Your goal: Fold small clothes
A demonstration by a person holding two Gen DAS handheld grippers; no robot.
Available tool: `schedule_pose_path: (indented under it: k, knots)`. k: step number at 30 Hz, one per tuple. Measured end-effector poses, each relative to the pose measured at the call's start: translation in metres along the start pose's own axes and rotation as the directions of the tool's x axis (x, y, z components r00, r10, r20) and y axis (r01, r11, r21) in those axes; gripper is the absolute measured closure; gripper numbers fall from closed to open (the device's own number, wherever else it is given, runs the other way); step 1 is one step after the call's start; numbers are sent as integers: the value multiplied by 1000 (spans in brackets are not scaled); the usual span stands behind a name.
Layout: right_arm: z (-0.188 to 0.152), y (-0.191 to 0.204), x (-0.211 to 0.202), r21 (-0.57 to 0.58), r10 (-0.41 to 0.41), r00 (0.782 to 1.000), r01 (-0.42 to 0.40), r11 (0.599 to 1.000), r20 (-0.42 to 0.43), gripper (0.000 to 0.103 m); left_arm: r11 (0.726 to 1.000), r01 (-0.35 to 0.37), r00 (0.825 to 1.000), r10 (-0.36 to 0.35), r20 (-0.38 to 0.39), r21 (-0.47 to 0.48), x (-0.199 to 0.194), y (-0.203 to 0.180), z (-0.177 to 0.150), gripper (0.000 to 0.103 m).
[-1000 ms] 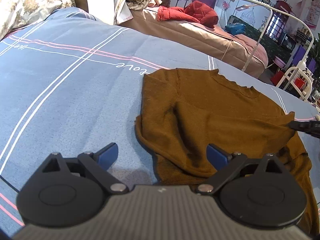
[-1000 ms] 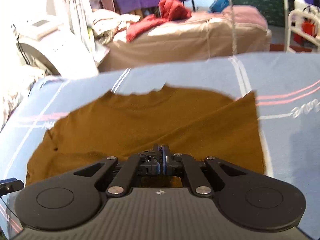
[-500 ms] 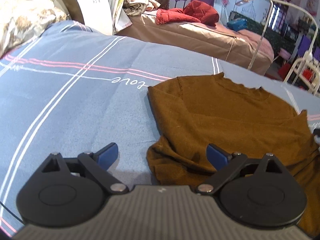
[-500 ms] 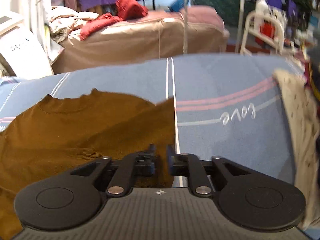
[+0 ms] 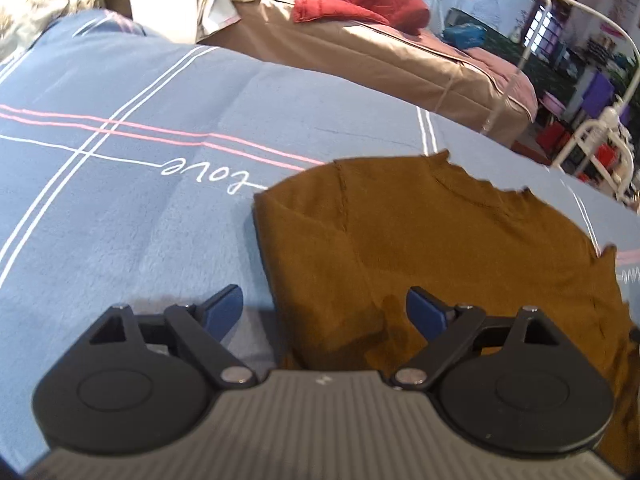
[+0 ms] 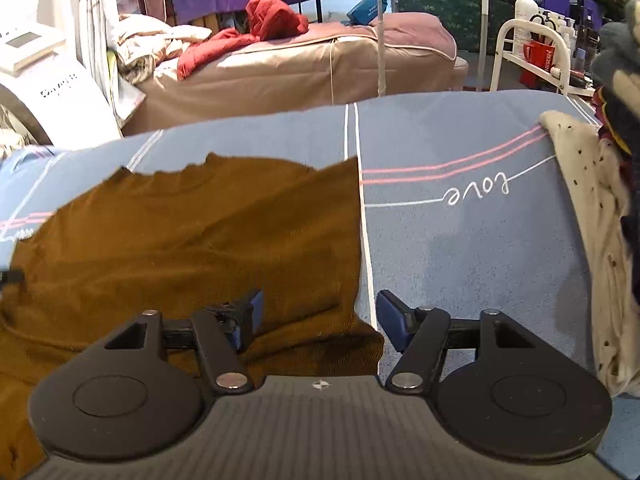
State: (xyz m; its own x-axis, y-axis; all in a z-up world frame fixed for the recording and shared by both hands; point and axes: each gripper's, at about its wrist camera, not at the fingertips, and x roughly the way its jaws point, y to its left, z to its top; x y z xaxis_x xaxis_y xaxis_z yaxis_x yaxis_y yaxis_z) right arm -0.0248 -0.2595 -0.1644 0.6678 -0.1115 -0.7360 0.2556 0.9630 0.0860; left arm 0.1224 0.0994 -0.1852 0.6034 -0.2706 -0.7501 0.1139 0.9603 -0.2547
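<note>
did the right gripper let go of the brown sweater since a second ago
Yes. The right gripper, clamped on the brown sweater earlier, is opening, gripping nothing, and has shifted right to the sweater's edge by the white stripe.

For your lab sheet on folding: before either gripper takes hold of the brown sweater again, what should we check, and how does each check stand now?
1. Brown sweater lies on the blue bedspread, both sides folded inward: ok.
2. Left gripper holds nothing; its jaws are closing, astride the sweater's side edge without pressing on it: ok.
3. Right gripper has let go; its jaws are opening, with the sweater's other edge between them, unpinched: ok.
4. Lower part of the sweater lies flat: not ok, it is bunched near both grippers.
5. Hem is in view for grasping: cannot tell, the gripper bodies hide it.
6. Cream dotted garment stays apart from the sweater: ok.
</note>
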Motion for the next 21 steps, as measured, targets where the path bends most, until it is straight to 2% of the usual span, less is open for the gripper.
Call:
schedule_pose_path:
  k: [2, 3, 4, 6, 8, 10, 13, 14, 16, 17, 18, 19, 20, 21]
  knots:
    - [1, 1, 5, 5, 0, 1000, 0, 1000, -12, 10, 999, 24, 1000, -23, 11, -47, 8, 7, 9, 16]
    - [1, 2, 7, 7, 9, 1000, -9, 1000, -16, 16, 997, 25, 999, -23, 22, -66, 10, 10, 13, 29]
    - [2, 3, 9, 0, 15, 1000, -15, 1000, -22, 19, 997, 22, 999, -20, 29, -80, 12, 12, 18, 62]
    - [0, 7, 12, -30, -8, 999, 7, 1000, -32, 39, 993, 40, 999, -40, 3, -111, 20, 17, 26, 95]
    - [-1, 6, 13, -25, -30, 999, 29, 999, -29, 42, 990, 60, 998, -61, -5, -128, 24, 20, 31, 95]
    - [-1, 4, 14, -3, -25, 999, 25, 1000, -34, 42, 995, 42, 999, -40, 20, -92, 24, 17, 35, 95]
    - [-3, 4, 15, -13, -30, 999, 29, 999, -39, 42, 998, -54, 992, 56, 111, -25, 20, 12, 45, 96]
    - [-3, 4, 15, -19, -34, 999, 33, 999, -40, 42, 996, -91, 988, 93, 125, -19, 23, 13, 49, 96]
    - [-3, 4, 16, -15, -39, 998, 38, 999, -43, 38, 995, -96, 994, 97, 57, -17, 38, 19, 55, 96]
    - [-3, 3, 15, -6, -44, 998, 44, 999, -44, 31, 996, -90, 995, 91, 38, -17, 42, 21, 56, 95]
    - [-3, 2, 13, 6, -48, 998, 48, 999, -44, 19, 996, -88, 995, 88, 45, -10, 41, 21, 55, 93]
    - [-3, 1, 10, 21, -48, 998, 49, 999, -39, 13, 996, -91, 995, 91, 46, -2, 37, 21, 54, 88]
    - [-4, -1, 5, 37, -46, 999, 47, 998, -27, 4, 996, -88, 995, 88, 36, 1, 32, 21, 53, 58]
    - [-5, -3, -1, 50, -38, 999, 39, 998, -11, 1, 997, -80, 997, 80, 23, -5, 24, 22, 52, 16]
